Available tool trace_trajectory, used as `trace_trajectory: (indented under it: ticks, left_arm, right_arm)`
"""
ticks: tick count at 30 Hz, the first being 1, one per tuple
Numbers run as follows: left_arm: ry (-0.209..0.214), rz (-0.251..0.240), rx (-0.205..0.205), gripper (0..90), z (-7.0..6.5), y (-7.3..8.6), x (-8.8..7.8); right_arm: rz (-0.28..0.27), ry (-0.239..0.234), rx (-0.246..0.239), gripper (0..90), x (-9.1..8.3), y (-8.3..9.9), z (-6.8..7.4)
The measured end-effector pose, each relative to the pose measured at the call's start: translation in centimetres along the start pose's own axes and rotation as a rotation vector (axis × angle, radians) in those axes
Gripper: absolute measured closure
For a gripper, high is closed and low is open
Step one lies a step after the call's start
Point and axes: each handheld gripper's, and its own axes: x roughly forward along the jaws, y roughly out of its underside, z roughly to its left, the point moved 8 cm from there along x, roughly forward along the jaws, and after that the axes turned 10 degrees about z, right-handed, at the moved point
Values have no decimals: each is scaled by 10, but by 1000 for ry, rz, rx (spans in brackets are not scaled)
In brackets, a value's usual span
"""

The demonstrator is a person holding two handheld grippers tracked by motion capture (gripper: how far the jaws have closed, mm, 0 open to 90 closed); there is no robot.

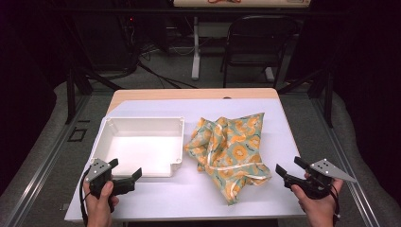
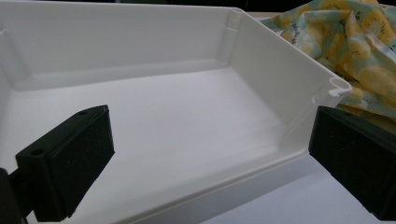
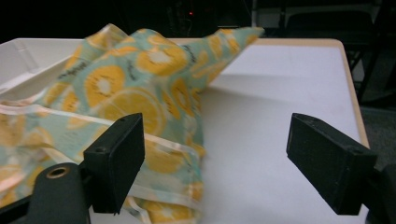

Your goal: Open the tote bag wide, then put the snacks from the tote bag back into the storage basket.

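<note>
- Spanning most of the high view, a white-topped table (image 1: 246, 194) with a pale wood far edge carries a tray and a cloth side by side; a dark folding chair (image 1: 259, 40) stands on the floor beyond it.
- Sitting on the table's left half, a shallow white plastic tray (image 1: 176, 142) shows a bare floor and a notched near-right corner; the left gripper view looks straight into it and picks out ribbing at the far corner and a curled lip on the rim, detail the high view does not resolve.
- Lying crumpled just right of the tray, a teal cloth (image 1: 231, 149) printed with orange citrus slices has a pale trim band across its lower part; the right gripper view shows one corner of it raised in a peak and the lettering among the slices, too small to read.
- Held in a hand at the table's near-left edge, the left gripper (image 1: 126, 172) has its jaws spread wide and empty, hovering just before the tray's near rim, well apart from the cloth.
- Held at the near-right edge, the right gripper (image 1: 290, 169) is likewise parted and empty, pointing toward the cloth's near corner; the cloth lies just beyond its left jaw, untouched.
</note>
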Motion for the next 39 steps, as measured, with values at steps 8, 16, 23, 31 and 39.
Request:
trace_trajectory:
  ticks: [8, 16, 23, 31, 39]
  left_arm:
    - [19, 23, 33, 1, -7, 1, 3]
    - [34, 45, 32, 1, -9, 2, 7]
    - [37, 35, 59, 1, -17, -3, 9]
    - [41, 55, 83, 1, -25, -1, 13]
    - [55, 68, 104, 1, -37, -2, 19]
  right_arm:
    - [5, -81, -121, 133, 12, -21, 60]
    - [53, -205, -201, 32, 34, -27, 114]
    - [134, -219, -310, 0, 64, -24, 157]
    - [220, -99, -347, 0, 89, 10, 158]
    - [248, 59, -439, 10, 100, 25, 163]
